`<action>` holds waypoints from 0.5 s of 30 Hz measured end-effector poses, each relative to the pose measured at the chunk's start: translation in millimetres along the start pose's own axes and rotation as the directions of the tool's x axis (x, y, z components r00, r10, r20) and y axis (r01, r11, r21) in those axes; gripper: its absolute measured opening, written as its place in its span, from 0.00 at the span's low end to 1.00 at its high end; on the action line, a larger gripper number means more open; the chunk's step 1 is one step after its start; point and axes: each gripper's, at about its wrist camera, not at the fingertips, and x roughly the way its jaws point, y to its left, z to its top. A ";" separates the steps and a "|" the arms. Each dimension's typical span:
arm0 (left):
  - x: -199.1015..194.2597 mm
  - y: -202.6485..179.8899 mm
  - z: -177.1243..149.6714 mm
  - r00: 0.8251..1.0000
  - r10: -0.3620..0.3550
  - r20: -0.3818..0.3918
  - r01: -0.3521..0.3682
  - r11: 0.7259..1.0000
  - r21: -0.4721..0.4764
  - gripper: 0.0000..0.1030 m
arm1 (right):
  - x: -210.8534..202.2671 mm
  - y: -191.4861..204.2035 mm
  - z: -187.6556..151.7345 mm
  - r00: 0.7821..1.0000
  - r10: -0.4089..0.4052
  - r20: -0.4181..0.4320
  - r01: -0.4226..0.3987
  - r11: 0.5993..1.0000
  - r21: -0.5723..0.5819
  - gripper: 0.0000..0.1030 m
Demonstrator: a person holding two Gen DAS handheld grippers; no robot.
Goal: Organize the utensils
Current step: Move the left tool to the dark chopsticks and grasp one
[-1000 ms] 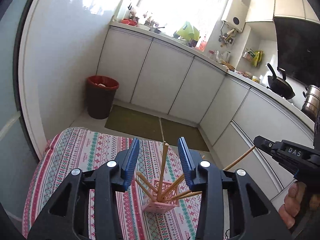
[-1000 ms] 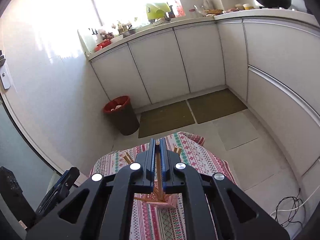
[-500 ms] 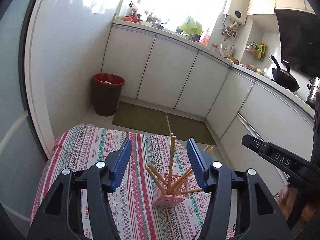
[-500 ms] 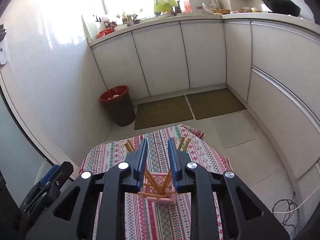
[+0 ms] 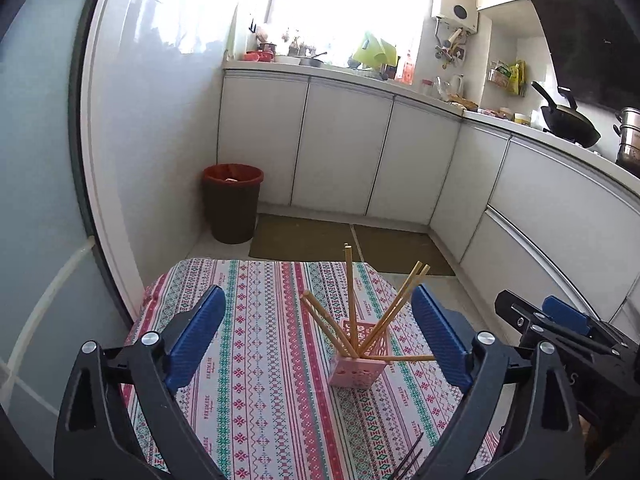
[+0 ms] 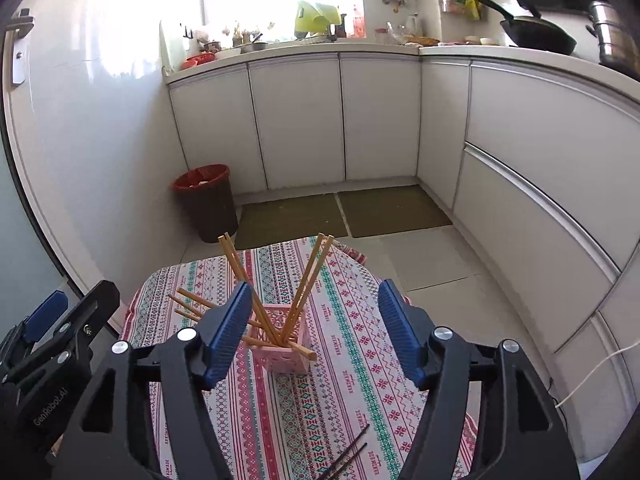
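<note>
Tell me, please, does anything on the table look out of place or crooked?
Yes. The wooden chopsticks in the pink basket splay in all directions, and one lies nearly flat across its rim. A dark pair of chopsticks lies loose on the tablecloth, outside the basket. Both tools are open and hold nothing.

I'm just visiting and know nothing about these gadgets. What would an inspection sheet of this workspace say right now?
Surface: patterned tablecloth covers the table.
Job's things: wooden chopsticks stand fanned out in a pink basket; one lies across its rim. Dark chopsticks lie on the cloth at the near edge.
Clutter: nothing seen.
Grippers: left gripper open and empty; right gripper open and empty.
Cables: white cable on the floor.
Surroundings: red bin, floor mats, white cabinets, black wok on the counter.
</note>
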 end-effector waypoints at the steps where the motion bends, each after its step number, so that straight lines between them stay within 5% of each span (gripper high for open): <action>1: -1.5 0.4 -2.9 1.000 0.008 -0.003 -0.008 1.000 0.001 0.93 | -2.6 -2.9 -3.3 1.000 -0.014 0.005 0.014 1.000 0.007 0.77; 5: -2.7 -2.3 -14.5 0.999 0.031 -0.033 -0.030 0.999 0.029 0.93 | -13.3 -13.5 -17.5 0.998 -0.051 0.021 0.050 0.998 0.033 0.91; 15: 17.3 -24.3 -50.9 0.984 0.043 -0.175 -0.019 0.990 0.136 0.93 | -10.2 -52.5 -62.9 0.992 -0.105 -0.075 0.110 0.992 0.066 0.93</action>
